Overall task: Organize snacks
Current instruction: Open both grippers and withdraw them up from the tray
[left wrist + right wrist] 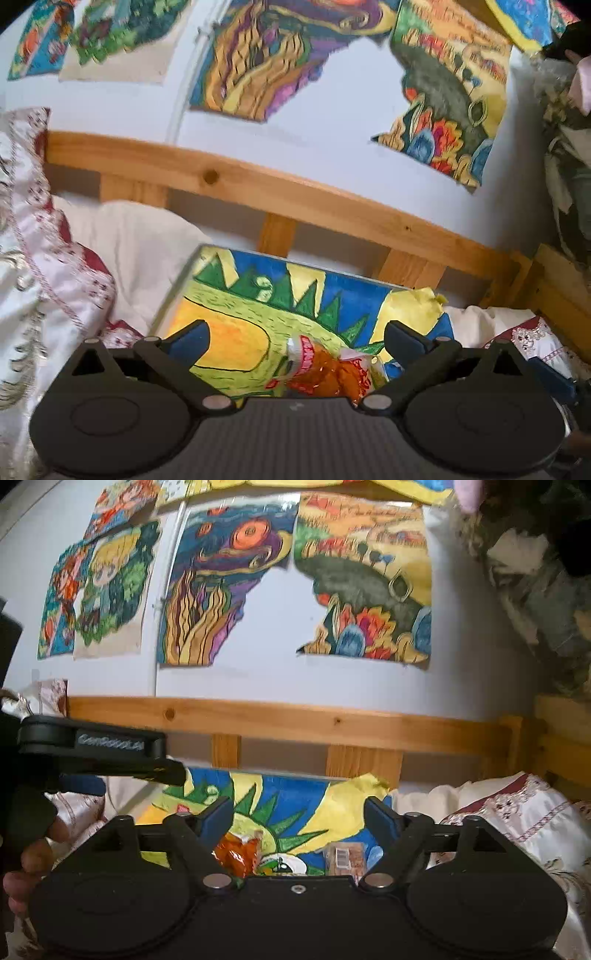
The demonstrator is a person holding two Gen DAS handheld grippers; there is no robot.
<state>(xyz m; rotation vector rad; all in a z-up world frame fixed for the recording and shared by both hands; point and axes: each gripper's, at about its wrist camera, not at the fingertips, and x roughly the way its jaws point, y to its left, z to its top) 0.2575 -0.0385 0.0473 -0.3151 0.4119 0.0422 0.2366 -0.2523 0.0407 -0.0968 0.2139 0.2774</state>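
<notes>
An orange snack packet (325, 373) with a red and white edge lies on a colourful painted board (236, 317) on the bed. My left gripper (297, 338) is open just above and behind the packet, not touching it. In the right wrist view the same orange packet (238, 854) lies low between the fingers, and a brown wrapped snack (347, 856) lies to its right on the board (295, 797). My right gripper (299, 814) is open above both. The left gripper's arm (103, 753) shows at the left edge, held by a hand.
A wooden bed rail (258, 188) runs behind the board, with a white wall and several drawings (207, 590) above. White and maroon patterned pillows (44, 258) lie on the left and right (517, 812). Cluttered items (535, 572) stand at the upper right.
</notes>
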